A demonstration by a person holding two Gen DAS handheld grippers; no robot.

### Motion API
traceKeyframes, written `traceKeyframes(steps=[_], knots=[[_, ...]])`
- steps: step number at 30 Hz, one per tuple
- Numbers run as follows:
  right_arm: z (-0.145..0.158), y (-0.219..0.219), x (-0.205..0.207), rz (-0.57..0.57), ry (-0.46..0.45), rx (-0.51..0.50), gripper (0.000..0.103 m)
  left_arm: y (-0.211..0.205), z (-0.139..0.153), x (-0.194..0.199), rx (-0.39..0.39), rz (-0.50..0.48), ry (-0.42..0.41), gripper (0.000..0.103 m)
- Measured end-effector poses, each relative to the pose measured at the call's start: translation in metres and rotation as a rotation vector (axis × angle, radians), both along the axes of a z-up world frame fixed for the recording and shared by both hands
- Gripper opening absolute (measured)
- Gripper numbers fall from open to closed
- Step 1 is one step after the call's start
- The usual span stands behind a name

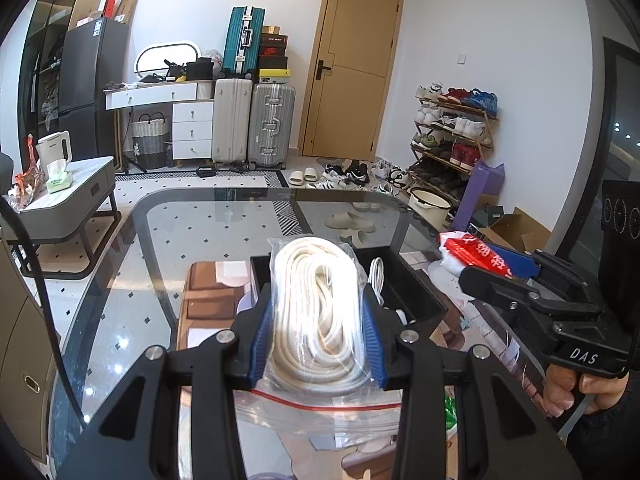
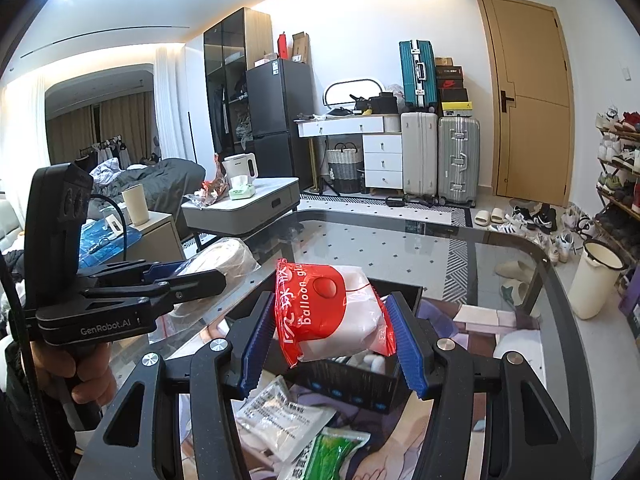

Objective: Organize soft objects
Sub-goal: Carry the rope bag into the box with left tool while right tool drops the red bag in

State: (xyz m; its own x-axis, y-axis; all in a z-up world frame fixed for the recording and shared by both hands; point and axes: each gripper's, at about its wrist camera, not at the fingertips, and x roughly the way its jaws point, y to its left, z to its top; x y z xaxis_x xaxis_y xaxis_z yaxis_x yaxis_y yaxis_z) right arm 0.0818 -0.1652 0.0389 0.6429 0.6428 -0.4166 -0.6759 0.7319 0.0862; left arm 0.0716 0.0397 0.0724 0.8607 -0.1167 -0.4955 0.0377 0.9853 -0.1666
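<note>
White rope bag [image 1: 318, 312] clamped in left gripper [image 1: 318, 344], up over the black bin [image 1: 416, 280] | red-white packet [image 2: 332, 312] pinched in right gripper [image 2: 332, 344], also above bin | glass worktop [image 1: 192, 224] | looks midway: bin has a cable, two packets [image 2: 288, 412] still loose below
</note>
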Motion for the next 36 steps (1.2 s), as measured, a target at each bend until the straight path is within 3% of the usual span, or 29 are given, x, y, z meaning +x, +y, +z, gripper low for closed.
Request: traceKeyframes(steps=[12,36], knots=[[-0.008,0.015,0.02,-0.02,-0.002,-0.053,0.057,-0.006,-0.002,0.028,-0.009,-0.006,0.0,0.039],[-0.036,0.035,0.064,-0.029,0.042,-0.153,0.057,-0.028,-0.034,0.086,0.035,-0.058,0.17,0.039]])
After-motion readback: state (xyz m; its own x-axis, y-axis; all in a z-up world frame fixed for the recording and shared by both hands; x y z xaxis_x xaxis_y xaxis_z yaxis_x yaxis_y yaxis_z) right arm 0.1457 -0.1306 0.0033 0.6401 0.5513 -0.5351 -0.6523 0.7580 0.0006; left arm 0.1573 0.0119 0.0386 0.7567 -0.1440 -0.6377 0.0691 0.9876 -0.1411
